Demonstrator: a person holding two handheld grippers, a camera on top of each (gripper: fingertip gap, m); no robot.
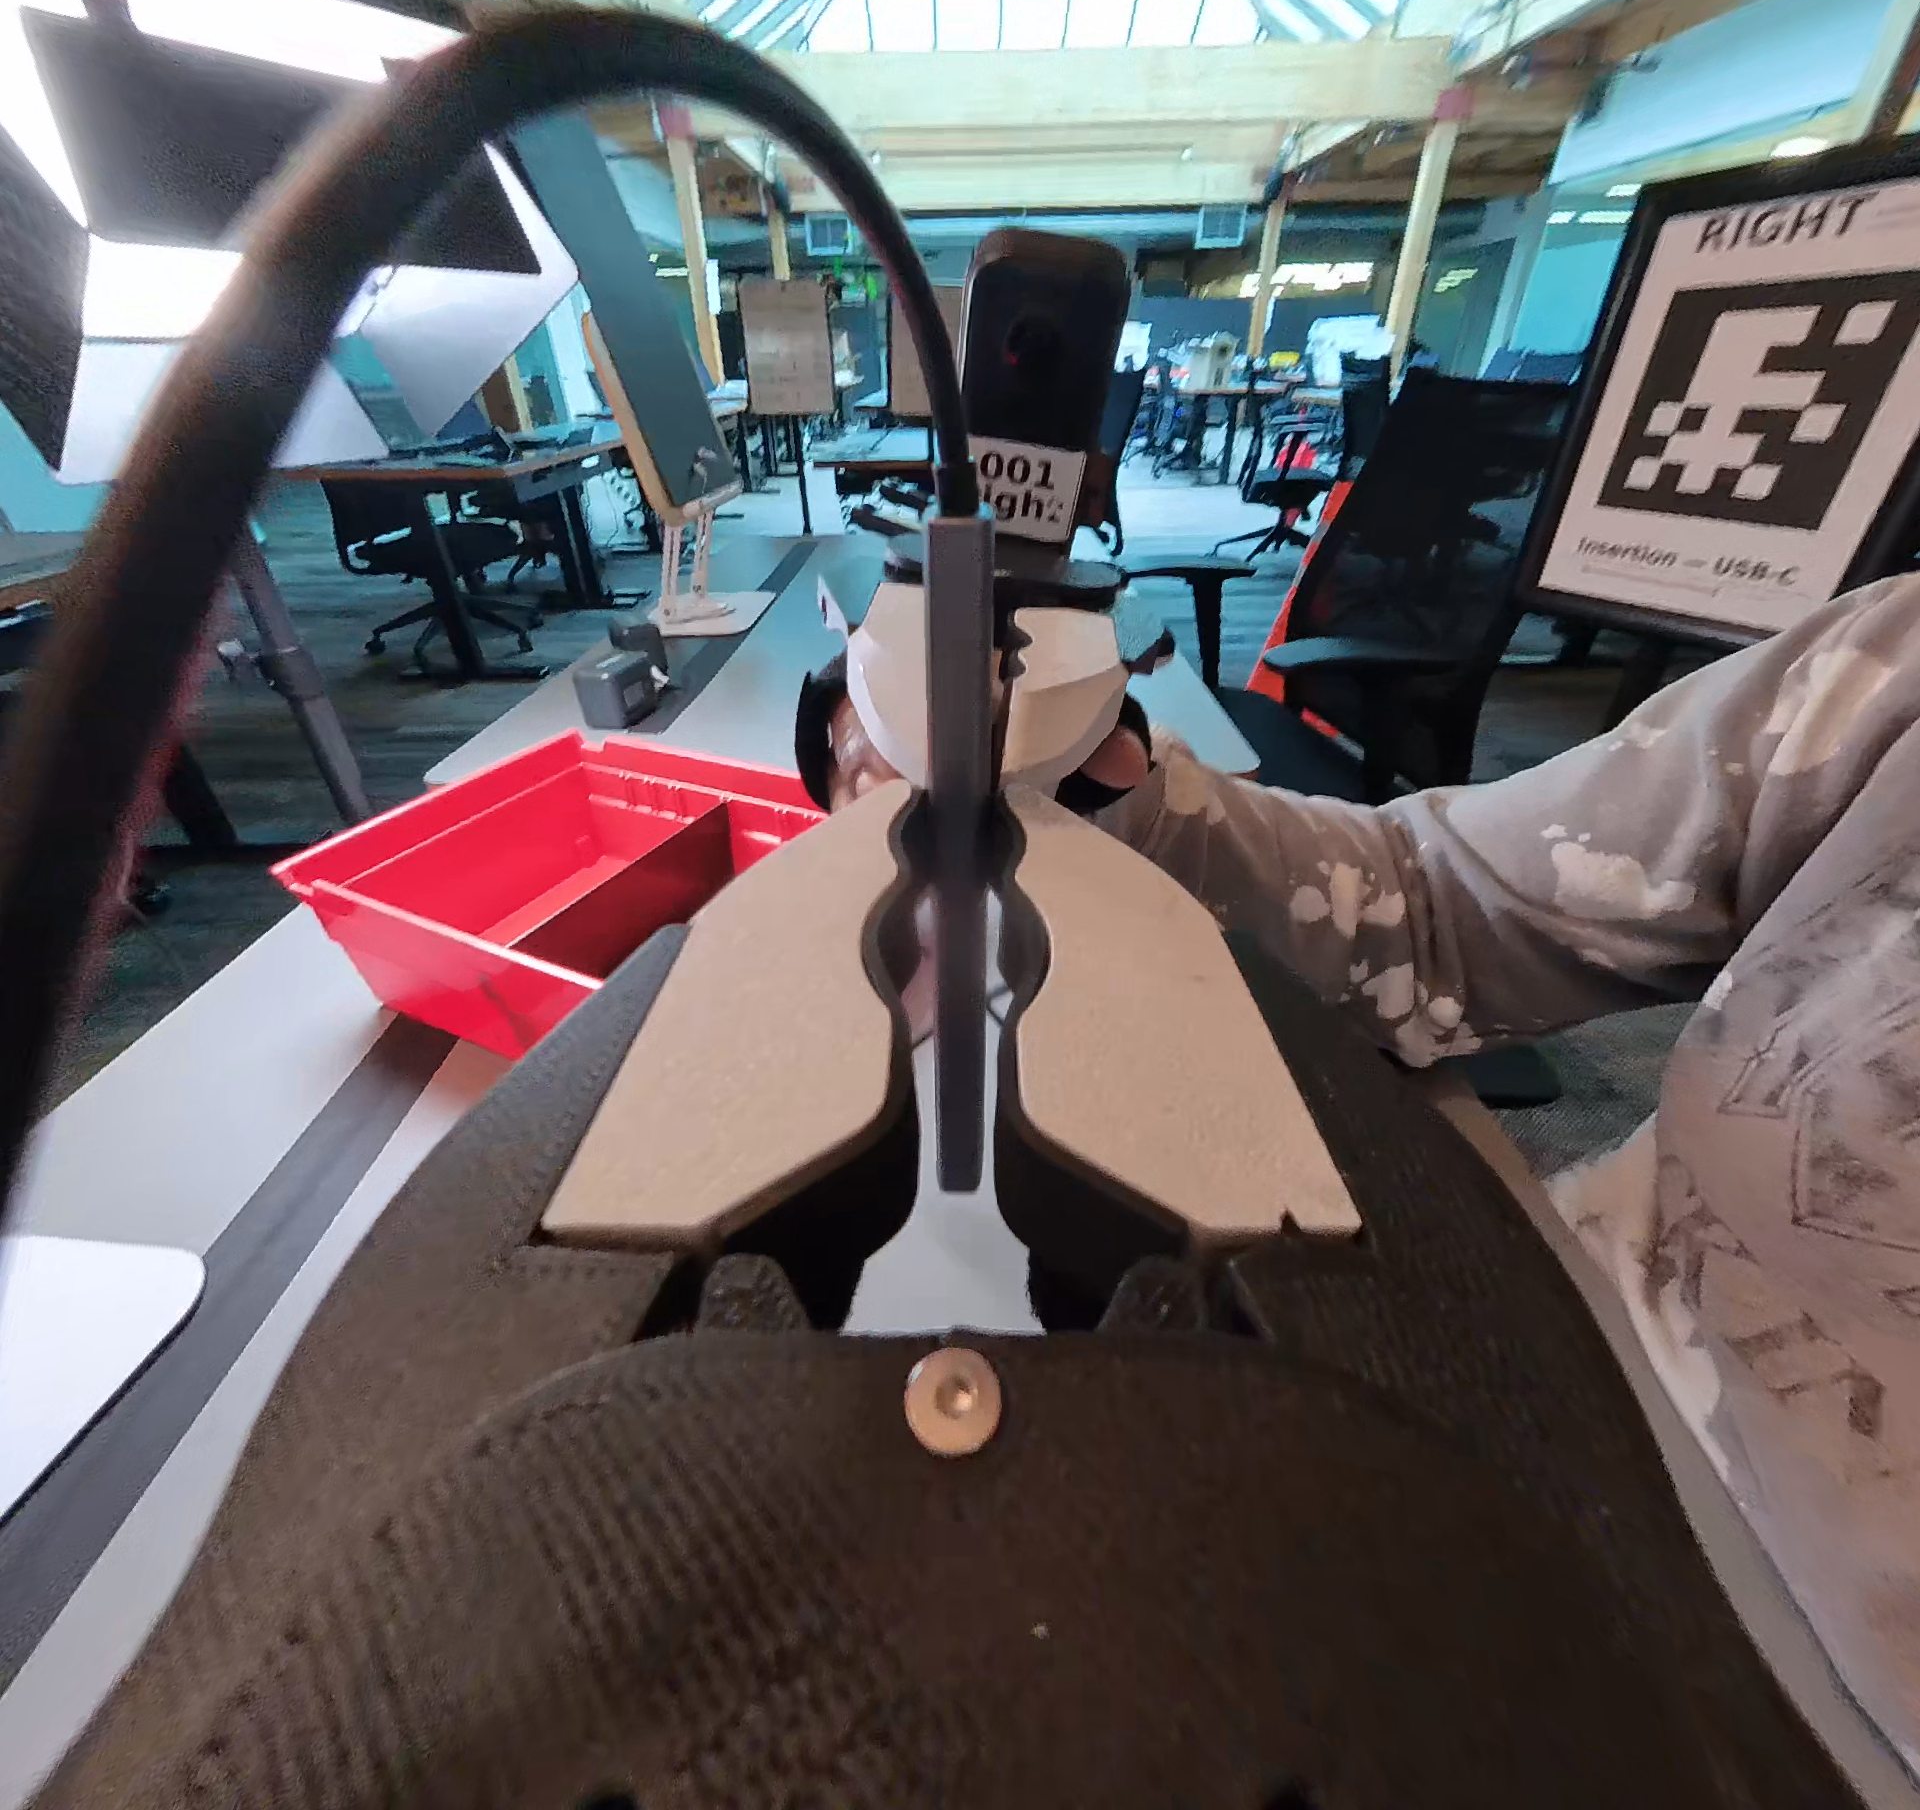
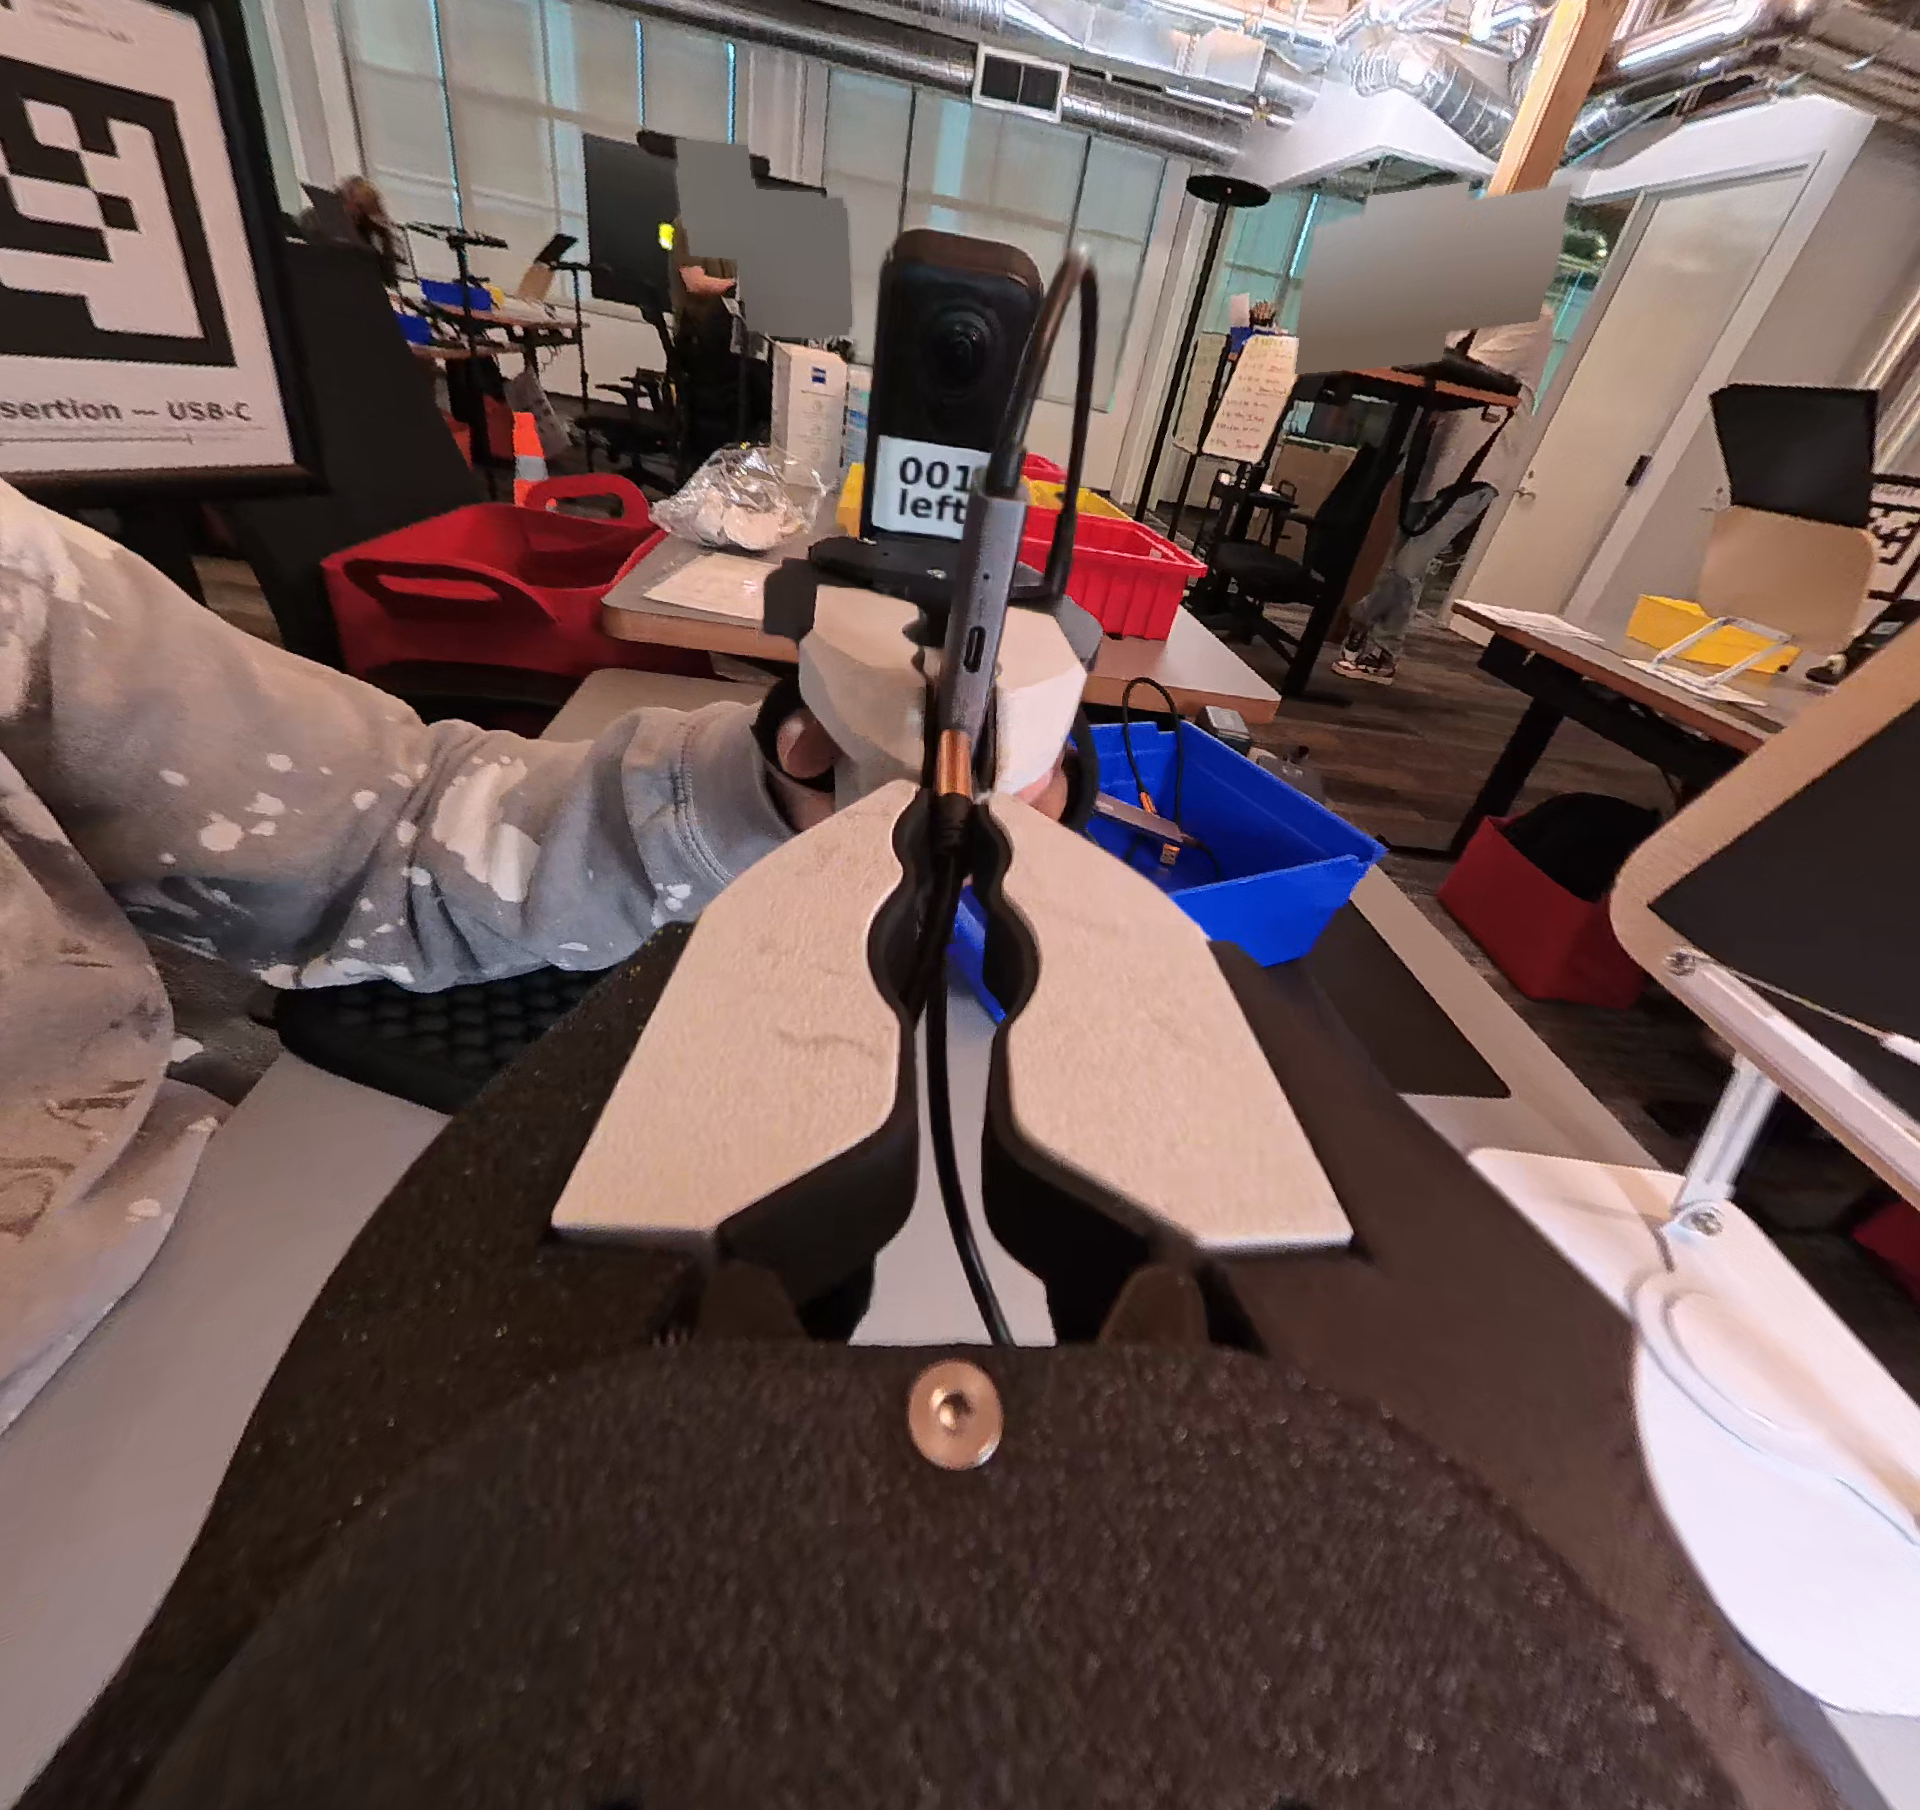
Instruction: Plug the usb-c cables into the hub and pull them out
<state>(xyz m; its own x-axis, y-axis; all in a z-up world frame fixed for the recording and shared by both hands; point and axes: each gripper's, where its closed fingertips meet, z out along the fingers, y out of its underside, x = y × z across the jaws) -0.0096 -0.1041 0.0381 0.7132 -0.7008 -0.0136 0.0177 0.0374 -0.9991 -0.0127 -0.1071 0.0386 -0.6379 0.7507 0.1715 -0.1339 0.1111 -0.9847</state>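
In the left wrist view my left gripper (image 1: 956, 810) is shut on the grey USB hub (image 1: 958, 711), held edge-on and upright above the table. The hub's thick black lead (image 1: 312, 202) arcs up and over to the left. My right gripper (image 1: 1049, 711) faces it just behind the hub. In the right wrist view my right gripper (image 2: 951, 810) is shut on a thin black USB-C cable (image 2: 940, 1085). The cable's copper-collared plug (image 2: 956, 768) meets the lower end of the hub (image 2: 977, 607). I cannot tell how far the plug is seated. The left gripper (image 2: 914, 700) holds the hub beyond.
A red bin (image 1: 520, 887) stands on the grey table to the left. A blue bin (image 2: 1257, 835) with more cables sits right of the grippers. A tablet on a white stand (image 2: 1787, 887) is close at the right. A framed marker board (image 1: 1745, 410) and the person's grey sleeve (image 2: 364, 804) are nearby. Only a small space, under 4 cm, lies between the two pairs of fingers.
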